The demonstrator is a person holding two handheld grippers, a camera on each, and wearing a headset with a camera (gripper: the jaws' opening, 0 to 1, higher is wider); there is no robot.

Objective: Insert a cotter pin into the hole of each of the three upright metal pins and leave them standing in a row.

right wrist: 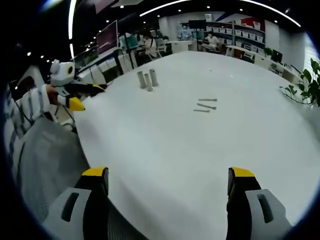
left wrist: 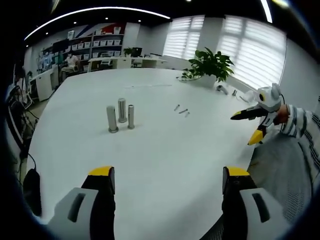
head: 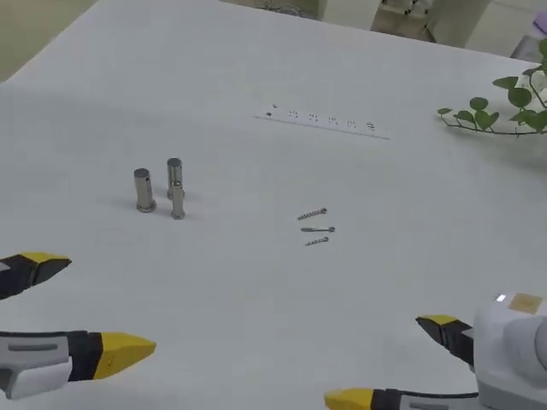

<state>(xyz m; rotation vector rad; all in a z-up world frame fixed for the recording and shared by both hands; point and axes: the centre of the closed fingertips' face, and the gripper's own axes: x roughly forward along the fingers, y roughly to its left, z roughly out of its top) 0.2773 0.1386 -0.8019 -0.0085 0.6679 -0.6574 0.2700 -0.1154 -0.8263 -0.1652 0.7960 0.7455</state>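
Yellow-tipped left gripper and right gripper gape empty — a careless pinch could flick the thin silver cotter pins.

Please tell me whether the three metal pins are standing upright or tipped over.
Upright: all three metal pins stand on end on the table, clustered close together.

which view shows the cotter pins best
The head view: the three cotter pins lie apart, each one's shape readable. The right gripper view shows them as three thin lines; the left gripper view shows tiny specks.
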